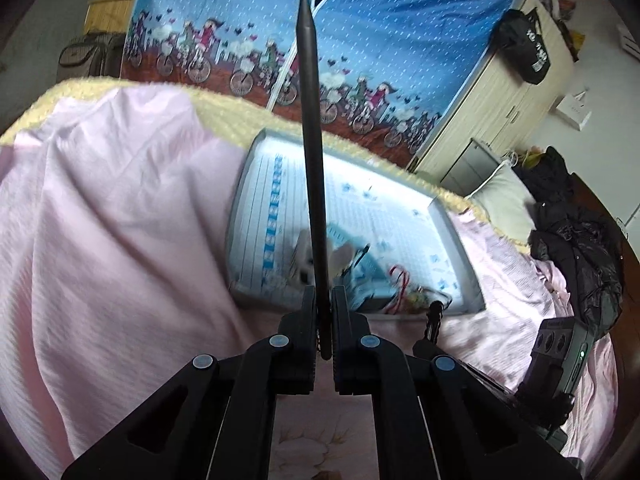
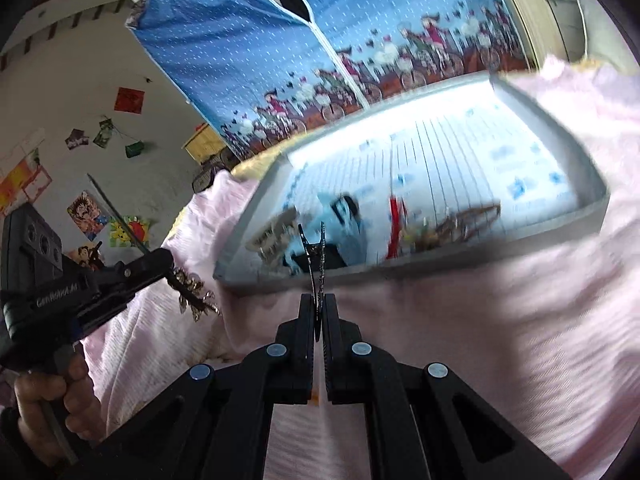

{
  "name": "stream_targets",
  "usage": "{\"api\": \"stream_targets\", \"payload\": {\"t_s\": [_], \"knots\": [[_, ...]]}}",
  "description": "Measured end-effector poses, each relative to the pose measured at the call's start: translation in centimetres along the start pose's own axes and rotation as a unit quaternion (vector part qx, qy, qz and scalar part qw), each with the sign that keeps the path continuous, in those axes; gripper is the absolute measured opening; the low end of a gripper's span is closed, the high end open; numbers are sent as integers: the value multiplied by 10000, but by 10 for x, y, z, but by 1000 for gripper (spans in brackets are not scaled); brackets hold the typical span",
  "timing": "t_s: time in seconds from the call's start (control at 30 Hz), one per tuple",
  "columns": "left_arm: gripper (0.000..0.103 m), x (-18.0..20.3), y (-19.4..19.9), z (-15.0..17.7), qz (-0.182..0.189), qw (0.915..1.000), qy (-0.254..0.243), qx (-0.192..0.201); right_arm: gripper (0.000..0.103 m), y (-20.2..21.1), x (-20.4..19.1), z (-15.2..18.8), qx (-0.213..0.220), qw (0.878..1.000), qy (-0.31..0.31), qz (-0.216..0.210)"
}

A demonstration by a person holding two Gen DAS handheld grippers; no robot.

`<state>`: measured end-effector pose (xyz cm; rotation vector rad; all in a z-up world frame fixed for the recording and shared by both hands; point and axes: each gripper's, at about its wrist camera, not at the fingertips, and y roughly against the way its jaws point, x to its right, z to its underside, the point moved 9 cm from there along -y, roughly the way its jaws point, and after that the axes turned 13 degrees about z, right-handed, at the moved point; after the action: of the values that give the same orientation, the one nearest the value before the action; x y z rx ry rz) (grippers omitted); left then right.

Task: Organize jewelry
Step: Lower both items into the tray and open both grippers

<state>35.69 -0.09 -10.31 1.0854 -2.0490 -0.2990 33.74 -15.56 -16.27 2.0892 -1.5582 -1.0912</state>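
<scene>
Left gripper (image 1: 324, 320) fingers clamping hair stick (image 1: 310, 140), right gripper (image 2: 319, 312) fingers pinching black clip (image 2: 316, 256); am lowering both gently twd tray (image 2: 560, 136), w/o snagging

A long dark hair stick (image 1: 311, 168) with a dangling ornament stands upright, a black toothed hair clip (image 2: 316, 256) is raised nearby, and blurred trinkets (image 2: 440, 232) lie in the grey tray (image 2: 560, 136).
</scene>
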Motion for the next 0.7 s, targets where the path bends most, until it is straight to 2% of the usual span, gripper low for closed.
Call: {"api": "stream_targets", "payload": {"t_s": [0.1,0.2,0.4,0.5,0.6,0.7], "knots": [[4,2,-2,-17,-1,9996,-25,269,4,2,0,-17,251,9996,132,95],[4,3,-10,-28,-127,9986,-325,390,4,-2,6,-32,369,9989,192,194],[4,-11,-40,-30,-303,9991,-274,99,4,-21,17,-36,247,9991,151,301],[4,-13,-48,-25,-211,9994,-257,-78,4,-25,25,-33,141,9994,71,320],[4,-8,-54,-20,-164,9991,-335,-221,4,-28,31,-30,80,9993,7,354],[4,-5,-60,-14,-333,9969,-590,-397,4,-32,33,-28,-9,9993,-10,367]]}}
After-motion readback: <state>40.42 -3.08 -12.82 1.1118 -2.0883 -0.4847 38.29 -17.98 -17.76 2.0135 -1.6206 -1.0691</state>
